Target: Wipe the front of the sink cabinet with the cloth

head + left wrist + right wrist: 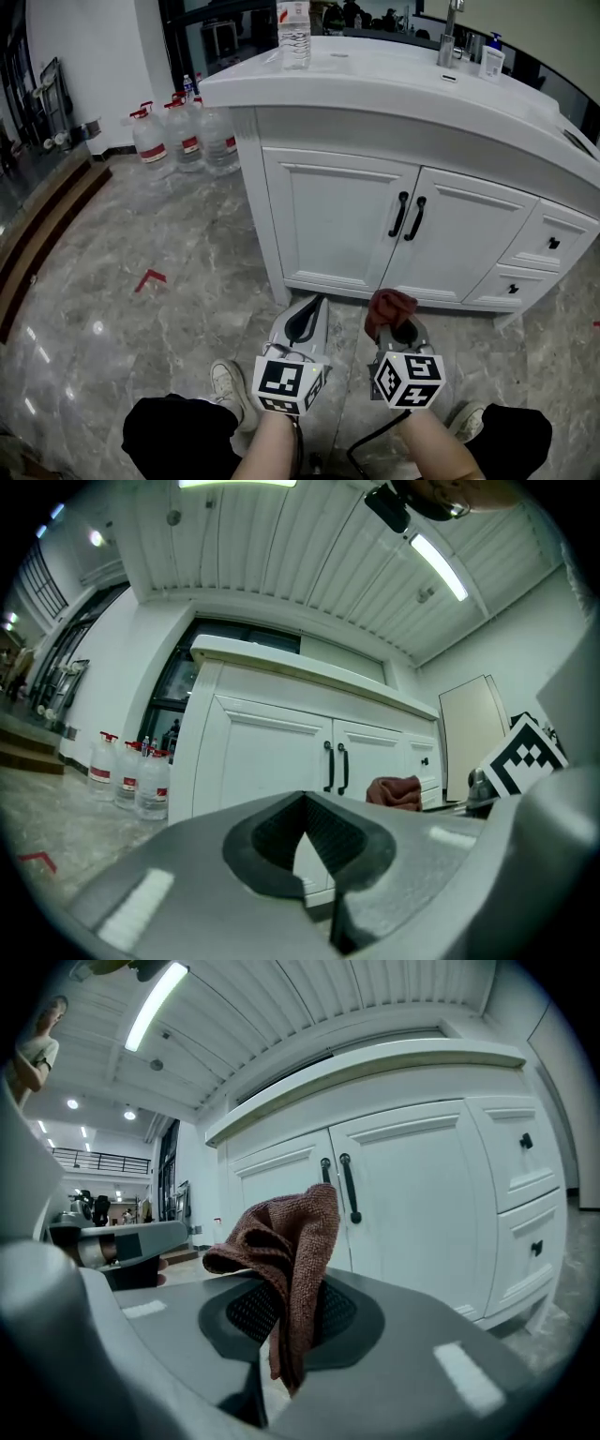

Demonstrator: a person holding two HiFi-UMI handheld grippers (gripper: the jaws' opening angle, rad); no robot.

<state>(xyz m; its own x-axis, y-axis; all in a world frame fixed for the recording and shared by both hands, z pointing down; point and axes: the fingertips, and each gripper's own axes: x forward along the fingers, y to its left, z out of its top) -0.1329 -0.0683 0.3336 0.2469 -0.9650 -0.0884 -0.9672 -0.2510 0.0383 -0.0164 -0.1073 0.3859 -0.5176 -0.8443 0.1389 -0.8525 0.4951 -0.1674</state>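
The white sink cabinet (375, 225) stands ahead, with two doors bearing black handles (408, 216) and drawers on the right. Low before its base, my right gripper (395, 328) is shut on a reddish-brown cloth (390, 305), which sticks up bunched from between the jaws (286, 1241). The cloth is a short way from the cabinet doors (394, 1204), not touching them. To its left my left gripper (305, 322) is shut with nothing in it; its jaws meet at the tip (305, 846). The cloth (394, 792) also shows in the left gripper view.
Several large water jugs (178, 136) stand on the marble floor left of the cabinet. A water bottle (293, 33), a faucet (448, 37) and a soap bottle (491, 56) sit on the countertop. A red arrow mark (150, 278) is on the floor. My shoes (228, 386) show below.
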